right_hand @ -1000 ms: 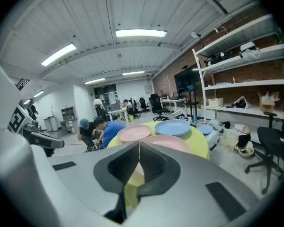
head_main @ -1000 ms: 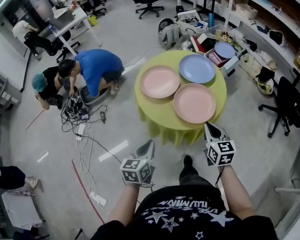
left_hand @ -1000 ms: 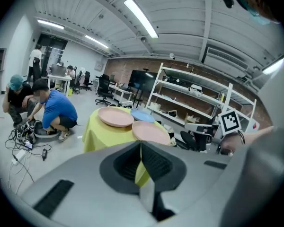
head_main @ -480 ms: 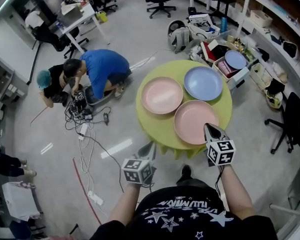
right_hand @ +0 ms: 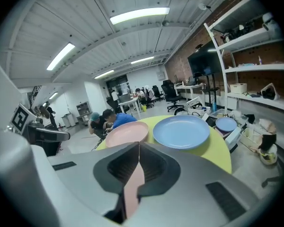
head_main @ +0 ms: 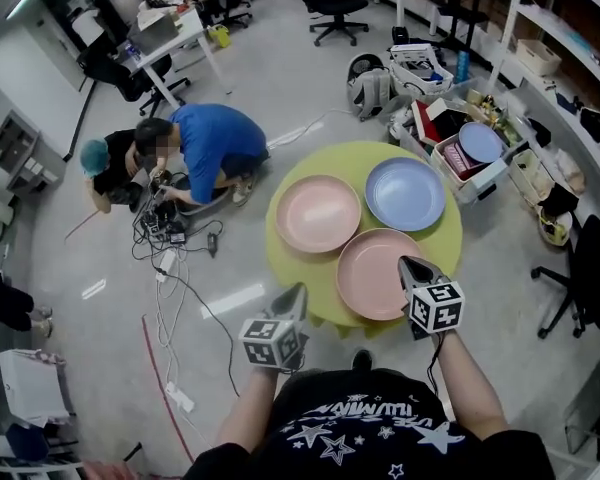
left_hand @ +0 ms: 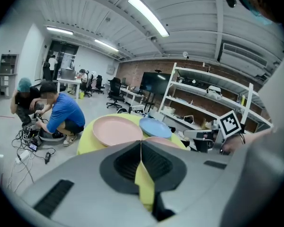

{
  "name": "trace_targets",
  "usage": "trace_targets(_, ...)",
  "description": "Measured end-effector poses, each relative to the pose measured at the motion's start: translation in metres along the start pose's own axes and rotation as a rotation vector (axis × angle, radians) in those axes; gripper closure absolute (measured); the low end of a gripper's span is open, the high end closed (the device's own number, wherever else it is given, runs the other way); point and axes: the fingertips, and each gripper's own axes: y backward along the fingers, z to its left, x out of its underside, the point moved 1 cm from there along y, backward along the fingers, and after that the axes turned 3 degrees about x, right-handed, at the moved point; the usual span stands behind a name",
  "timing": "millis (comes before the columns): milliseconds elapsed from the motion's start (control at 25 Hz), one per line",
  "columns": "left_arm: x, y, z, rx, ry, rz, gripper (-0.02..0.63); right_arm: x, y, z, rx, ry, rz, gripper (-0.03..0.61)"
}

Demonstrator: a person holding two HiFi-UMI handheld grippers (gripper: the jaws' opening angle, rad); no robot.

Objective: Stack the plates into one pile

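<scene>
Three plates lie side by side on a round table (head_main: 440, 236) with a yellow-green cloth: a pink plate (head_main: 318, 213) at the left, a blue plate (head_main: 405, 194) at the back right, and a second pink plate (head_main: 378, 273) nearest me. My right gripper (head_main: 410, 264) is shut and empty, its tip over the near pink plate's right edge. My left gripper (head_main: 298, 290) is shut and empty, just short of the table's near left edge. The left gripper view shows the left pink plate (left_hand: 116, 129) and the blue plate (left_hand: 155, 126) beyond its closed jaws. The right gripper view shows the blue plate (right_hand: 181, 131) ahead.
Two people (head_main: 195, 148) crouch on the floor to the left of the table among cables (head_main: 170, 268). A crate (head_main: 470, 163) holding another blue plate (head_main: 479, 142) stands behind the table. Shelves (head_main: 570, 58) run along the right, and a chair (head_main: 590, 278) stands at the right.
I have come closer to the table. Both grippers moved forward, and the right tip now hangs over the near pink plate. Both stay shut.
</scene>
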Motion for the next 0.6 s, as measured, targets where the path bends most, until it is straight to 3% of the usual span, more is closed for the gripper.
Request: trace_targets(600, -0.019, -0.02, 0.017, -0.04, 0.002, 0.01, 0.595, 0.002, -0.041, 0.007, -0.077, -0.078, 0.138, 0.563)
